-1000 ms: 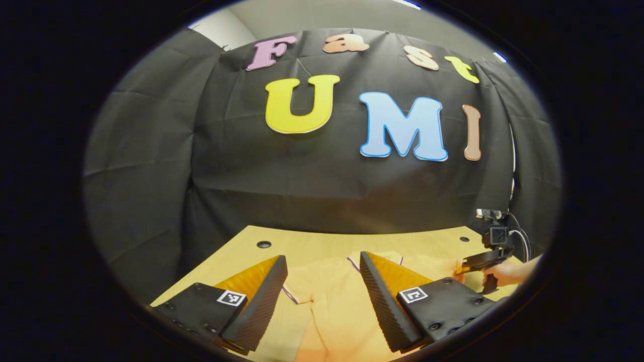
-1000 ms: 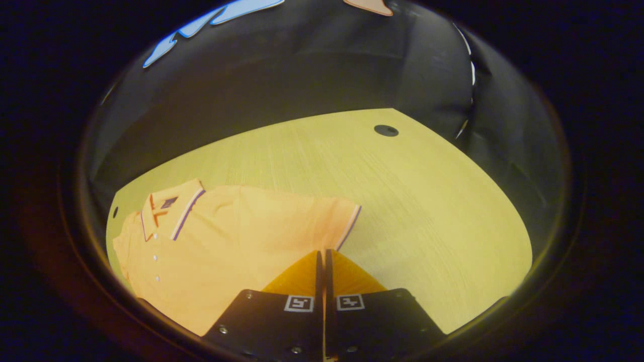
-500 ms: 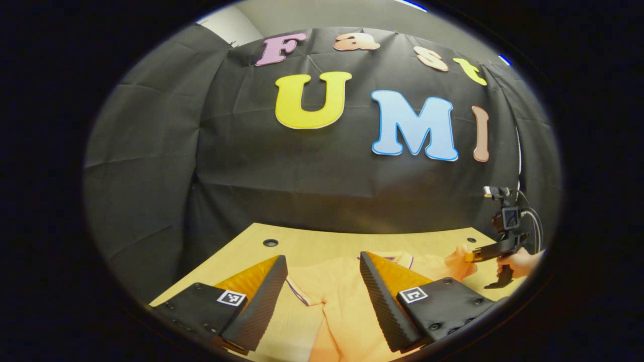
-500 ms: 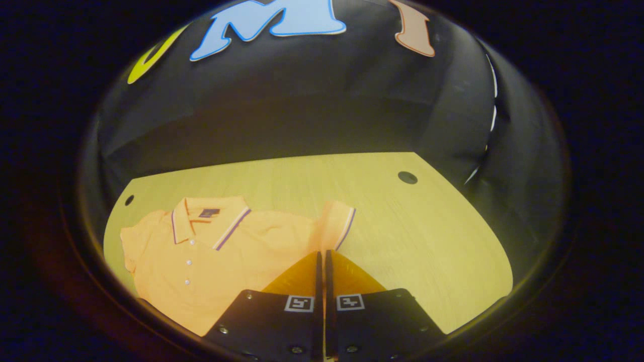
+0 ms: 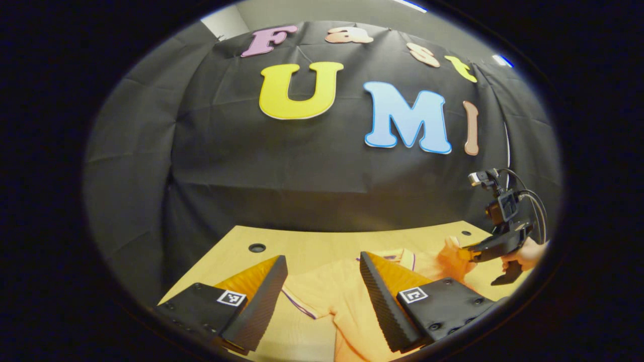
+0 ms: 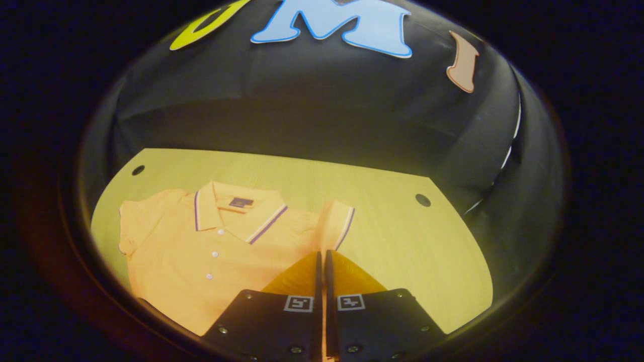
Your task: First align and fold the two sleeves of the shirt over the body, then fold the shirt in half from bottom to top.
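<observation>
Right gripper clamped on the shirt's sleeve, lifted off the counter; left gripper wide open above the shirt. Sleeve-fold step. Next: carry the sleeve across the body.

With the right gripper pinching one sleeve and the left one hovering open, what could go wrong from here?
1. The right gripper is shut on the sleeve of the orange polo shirt near its striped cuff; a thin pinch may slip mid-fold.
2. Lifting that sleeve may drag the shirt body across the smooth wooden table, skewing alignment.
3. The left gripper hangs open above the shirt, pinning nothing down.
</observation>
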A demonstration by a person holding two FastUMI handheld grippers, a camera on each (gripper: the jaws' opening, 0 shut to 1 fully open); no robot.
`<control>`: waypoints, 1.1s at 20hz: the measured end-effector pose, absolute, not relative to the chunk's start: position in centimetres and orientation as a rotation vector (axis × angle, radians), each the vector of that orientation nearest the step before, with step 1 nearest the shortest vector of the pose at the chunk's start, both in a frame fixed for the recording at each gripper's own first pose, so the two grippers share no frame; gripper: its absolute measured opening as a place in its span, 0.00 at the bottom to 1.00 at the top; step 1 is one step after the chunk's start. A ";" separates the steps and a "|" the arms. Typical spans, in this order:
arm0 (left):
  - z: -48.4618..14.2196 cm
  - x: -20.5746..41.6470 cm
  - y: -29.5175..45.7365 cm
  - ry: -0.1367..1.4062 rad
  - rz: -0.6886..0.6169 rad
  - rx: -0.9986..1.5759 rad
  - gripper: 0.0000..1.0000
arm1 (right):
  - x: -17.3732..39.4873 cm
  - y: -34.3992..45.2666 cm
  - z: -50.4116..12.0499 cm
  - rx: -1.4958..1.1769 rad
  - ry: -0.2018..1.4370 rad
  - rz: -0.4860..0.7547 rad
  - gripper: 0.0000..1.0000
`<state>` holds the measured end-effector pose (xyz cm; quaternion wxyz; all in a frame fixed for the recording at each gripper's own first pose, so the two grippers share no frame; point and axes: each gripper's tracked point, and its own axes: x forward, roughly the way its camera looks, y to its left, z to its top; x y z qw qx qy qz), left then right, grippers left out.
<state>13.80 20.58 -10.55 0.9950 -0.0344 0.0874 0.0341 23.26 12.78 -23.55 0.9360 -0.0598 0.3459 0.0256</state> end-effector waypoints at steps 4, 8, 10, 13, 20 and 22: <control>-11.8 14.4 21.1 0.198 0.066 -0.097 0.95 | 23.0 14.8 -24.9 -0.142 0.748 0.102 0.05; -13.5 15.2 21.6 0.229 0.090 -0.136 0.95 | 22.6 16.1 -25.6 -0.120 0.789 0.142 0.05; -14.1 15.5 21.5 0.236 0.097 -0.141 0.94 | 22.1 16.2 -25.6 -0.117 0.808 0.154 0.07; -14.9 16.2 21.6 0.252 0.101 -0.140 0.95 | 21.5 16.7 -25.4 -0.117 0.813 0.183 0.19; -18.1 17.9 22.3 0.304 0.137 -0.161 0.95 | 18.8 18.2 -21.6 -0.090 0.741 0.254 0.72; -19.4 18.5 22.8 0.329 0.159 -0.168 0.95 | 17.8 18.4 -19.8 -0.078 0.700 0.268 0.87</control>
